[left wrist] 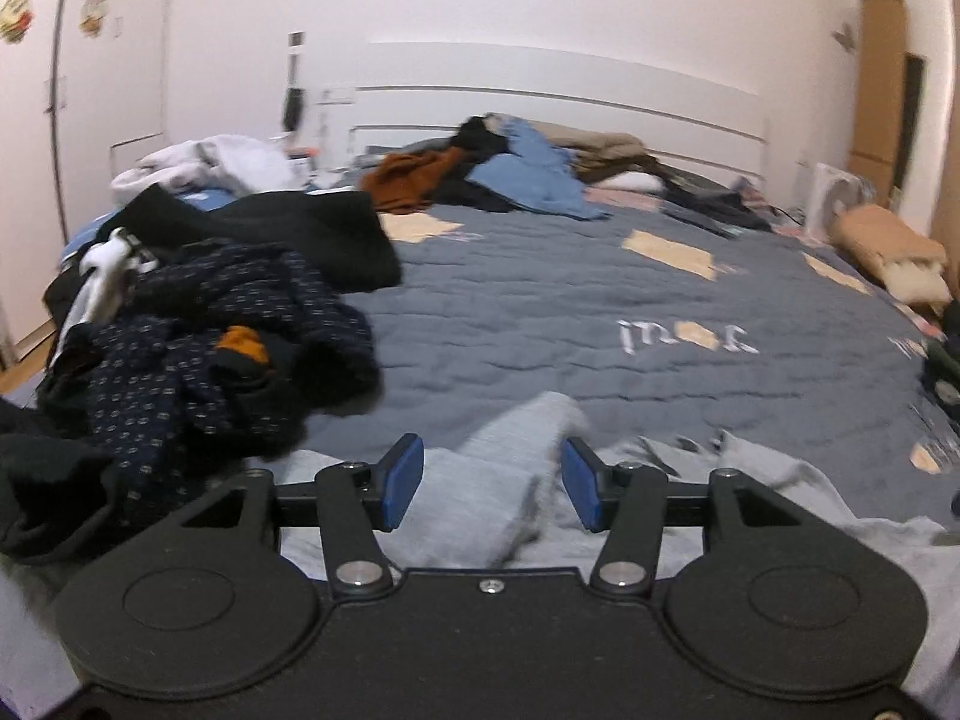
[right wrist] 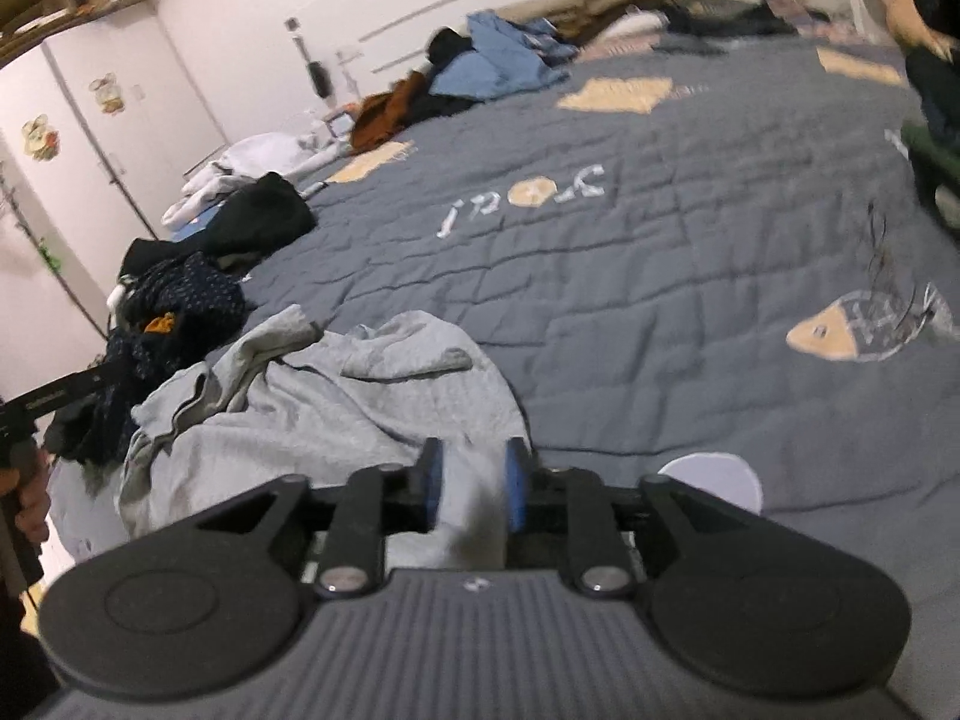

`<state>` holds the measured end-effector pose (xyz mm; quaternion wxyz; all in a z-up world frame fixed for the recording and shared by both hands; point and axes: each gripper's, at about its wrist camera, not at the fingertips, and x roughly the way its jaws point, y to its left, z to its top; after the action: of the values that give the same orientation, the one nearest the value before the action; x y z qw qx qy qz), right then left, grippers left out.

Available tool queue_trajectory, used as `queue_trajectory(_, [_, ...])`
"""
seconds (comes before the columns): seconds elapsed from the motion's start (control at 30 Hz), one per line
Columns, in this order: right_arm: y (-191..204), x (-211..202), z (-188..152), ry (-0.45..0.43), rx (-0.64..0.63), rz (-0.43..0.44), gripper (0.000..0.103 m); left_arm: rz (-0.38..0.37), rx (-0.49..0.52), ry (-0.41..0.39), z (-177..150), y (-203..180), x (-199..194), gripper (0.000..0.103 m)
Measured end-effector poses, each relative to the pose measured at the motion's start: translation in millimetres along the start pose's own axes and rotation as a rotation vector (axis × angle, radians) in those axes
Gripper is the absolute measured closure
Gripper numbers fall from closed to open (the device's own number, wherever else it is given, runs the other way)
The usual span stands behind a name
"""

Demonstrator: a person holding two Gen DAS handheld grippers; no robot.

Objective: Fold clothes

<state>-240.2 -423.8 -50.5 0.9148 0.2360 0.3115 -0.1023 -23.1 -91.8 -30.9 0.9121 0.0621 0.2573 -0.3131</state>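
A crumpled light grey garment [left wrist: 780,480] [right wrist: 336,408] lies at the near edge of the grey-blue quilted bed [left wrist: 600,300] [right wrist: 660,300]. My left gripper [left wrist: 492,483] stands open just above it, and a blurred fold of the grey cloth rises between its blue pads [left wrist: 402,480] without being pinched. At the garment's right end, my right gripper [right wrist: 474,480] has its jaws narrowly apart, and a loose, blurred strip of grey cloth fills the gap between them. A hand [right wrist: 30,504] with the other tool shows at the left edge of the right wrist view.
A heap of dark patterned clothes [left wrist: 210,360] [right wrist: 174,300] and a black garment [left wrist: 312,234] lie to the left. Blue, brown and black clothes [left wrist: 516,174] are piled by the white headboard, white ones [left wrist: 222,162] at far left. A white fan [left wrist: 834,204] stands at right.
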Motion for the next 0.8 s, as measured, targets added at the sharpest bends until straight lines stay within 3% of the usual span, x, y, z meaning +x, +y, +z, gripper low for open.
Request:
queue_trajectory(0.1, [5, -16, -5, -0.017, -0.073, 0.024, 0.064, -0.033, 0.017, 0.008, -4, -7, -2, 0.052])
queue_trajectory(0.4, [46, -37, -38, 0.170, -0.322, 0.253, 0.063, -0.071, 0.027, 0.019, -8, -17, -4, 0.051])
queue_trajectory(0.5, [52, -39, -49, 0.195, -0.375, 0.249, 0.063, -0.083, 0.029, 0.023, -8, -20, -4, 0.051])
queue_trajectory(0.8, [34, -12, -71, 0.242, -0.347, 0.191, 0.061, -0.101, 0.049, 0.035, -10, -34, 0, 0.046])
